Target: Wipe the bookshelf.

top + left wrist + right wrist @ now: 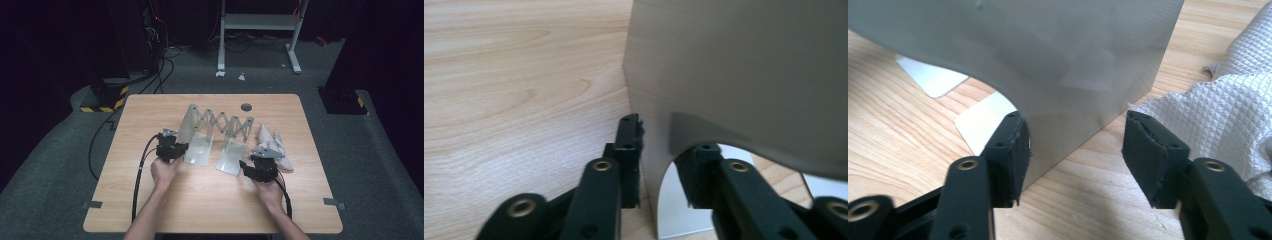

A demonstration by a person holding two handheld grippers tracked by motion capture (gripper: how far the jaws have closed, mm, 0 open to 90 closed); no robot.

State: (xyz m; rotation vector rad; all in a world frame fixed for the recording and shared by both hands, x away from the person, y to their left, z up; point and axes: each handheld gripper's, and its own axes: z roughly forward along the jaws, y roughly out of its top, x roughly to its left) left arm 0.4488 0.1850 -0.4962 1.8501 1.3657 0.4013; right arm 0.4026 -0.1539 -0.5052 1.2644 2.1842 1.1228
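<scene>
A brushed grey metal rack with two flat end plates joined by a zigzag scissor lattice (220, 131) stands at the middle of the pale wood-grain table (210, 200), its lattice on the far side and its plates reaching toward the near edge. The left tongs (181, 151) meet the left plate at its near left corner; in the left gripper view the thin upright sheet (744, 75) passes between the two black jaws, the left pad lying against it, while contact on the other side is hard to judge behind the sheet's curved cut-out. The right tongs (244, 166) sit at the near corner of the right plate; in the right gripper view they are spread, the left pad just beside the sheet's (1058, 60) lower edge and the right pad standing clear of it. A white quilted cloth (272, 142), crumpled, lies just right of the rack, partly covered by the right tongs' body. Both plates are cut off by the frame in the gripper views.
</scene>
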